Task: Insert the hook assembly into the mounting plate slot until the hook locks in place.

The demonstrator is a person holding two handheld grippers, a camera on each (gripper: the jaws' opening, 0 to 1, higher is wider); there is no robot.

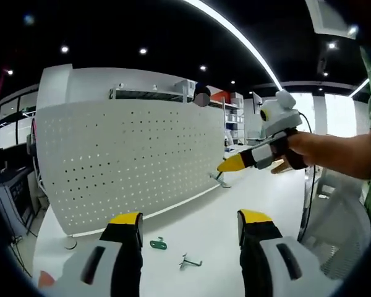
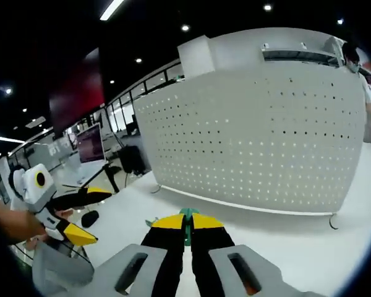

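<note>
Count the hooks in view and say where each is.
3. A green hook and a metal hook lie on the white table; another green hook is pinched in the right hand-held gripper. Others may be hidden.
</note>
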